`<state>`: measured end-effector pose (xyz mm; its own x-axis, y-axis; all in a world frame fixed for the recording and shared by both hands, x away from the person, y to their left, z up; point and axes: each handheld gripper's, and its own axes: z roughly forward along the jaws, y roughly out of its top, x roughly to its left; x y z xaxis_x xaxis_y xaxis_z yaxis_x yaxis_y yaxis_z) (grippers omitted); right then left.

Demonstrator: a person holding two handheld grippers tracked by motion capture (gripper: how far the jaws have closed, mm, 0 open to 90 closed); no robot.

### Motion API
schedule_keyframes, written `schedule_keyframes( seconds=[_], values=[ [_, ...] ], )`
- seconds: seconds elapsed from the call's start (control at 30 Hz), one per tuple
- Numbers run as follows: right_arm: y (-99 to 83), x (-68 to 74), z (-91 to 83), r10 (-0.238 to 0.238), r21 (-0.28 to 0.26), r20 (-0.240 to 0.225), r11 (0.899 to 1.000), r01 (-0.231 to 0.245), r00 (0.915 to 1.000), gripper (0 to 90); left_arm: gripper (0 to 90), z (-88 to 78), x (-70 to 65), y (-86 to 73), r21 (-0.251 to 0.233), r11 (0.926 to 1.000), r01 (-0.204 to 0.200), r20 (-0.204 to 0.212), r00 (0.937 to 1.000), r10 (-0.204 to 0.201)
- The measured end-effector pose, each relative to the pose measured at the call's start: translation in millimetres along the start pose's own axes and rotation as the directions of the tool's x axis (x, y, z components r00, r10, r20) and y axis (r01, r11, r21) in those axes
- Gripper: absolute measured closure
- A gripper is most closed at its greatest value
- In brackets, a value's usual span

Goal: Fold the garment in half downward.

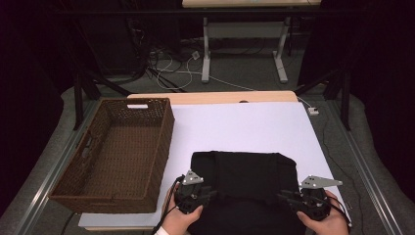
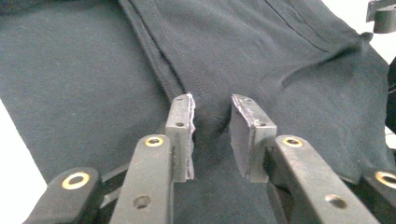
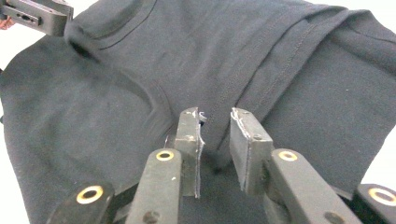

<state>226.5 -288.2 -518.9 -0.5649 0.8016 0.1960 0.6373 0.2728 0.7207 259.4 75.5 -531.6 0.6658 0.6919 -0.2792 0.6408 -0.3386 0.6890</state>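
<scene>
A folded black garment [image 1: 244,174] lies on the white table cover [image 1: 244,127] near the front edge. My left gripper [image 1: 209,192] rests at its left edge, held in a hand. In the left gripper view, this gripper [image 2: 212,126] has its jaws apart over a small pucker of black cloth [image 2: 289,60], and the pads do not press on it. My right gripper [image 1: 288,198] sits at the garment's right edge. In the right gripper view, it [image 3: 217,135] is likewise open above a seam fold of the cloth [image 3: 140,70].
A brown wicker basket [image 1: 164,142] with nothing inside stands at the left of the table, close to the garment. Behind the table are desk legs [image 1: 206,54] and cables on the floor. Metal rails run along both table sides.
</scene>
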Motion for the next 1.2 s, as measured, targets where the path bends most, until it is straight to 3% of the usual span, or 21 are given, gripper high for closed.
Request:
schedule_keyframes(
  seconds=[0.3, 0.47, 0.63, 0.8, 0.9, 1.17, 1.2],
  values=[
    [-2.9, -4.3, 7.5, -0.09, -0.08, 0.056, 0.992, 0.095, 0.9943, 57.1, 51.1, 2.0, 11.3, -3.3, -0.026, 0.9995, -0.016, -0.042, 0.999, 0.015],
    [-6.6, -9.2, 15.3, -0.121, -0.08, 0.061, 0.989, 0.126, 0.9908, 51.1, 44.2, 5.8, 20.7, -6.1, -0.041, 0.9985, -0.036, -0.08, 0.9963, 0.032],
    [-10.0, -13.8, 22.3, -0.141, -0.108, 0.07, 0.983, 0.148, 0.9875, 44.6, 41.2, 6.9, 28.2, -7.6, -0.032, 0.9995, -0.001, -0.088, 0.9961, -0.002],
    [-12.0, -17.2, 24.8, -0.113, -0.131, 0.088, 0.984, 0.124, 0.9897, 38.3, 41.2, 4.0, 32.7, -6.9, -0.046, 0.9989, 0.014, -0.098, 0.995, -0.018],
    [-11.7, -19.7, 24.7, -0.103, -0.107, 0.089, 0.988, 0.113, 0.9907, 36.7, 41.1, 4.4, 33.9, -7.4, -0.042, 0.999, 0.016, -0.104, 0.9944, -0.02],
    [-11.7, -22.5, 28.2, -0.09, -0.066, 0.103, 0.993, 0.097, 0.9906, 23.8, 18.2, 6.1, 33.9, -4.5, -0.033, 0.9992, -0.024, -0.121, 0.9924, 0.02],
    [-11.7, -23.2, 28.6, -0.092, -0.067, 0.105, 0.993, 0.1, 0.9901, 21.6, 15.9, 6.9, 33.0, -4.3, -0.031, 0.9995, -0.005, -0.116, 0.9932, 0.002]
  ],
)
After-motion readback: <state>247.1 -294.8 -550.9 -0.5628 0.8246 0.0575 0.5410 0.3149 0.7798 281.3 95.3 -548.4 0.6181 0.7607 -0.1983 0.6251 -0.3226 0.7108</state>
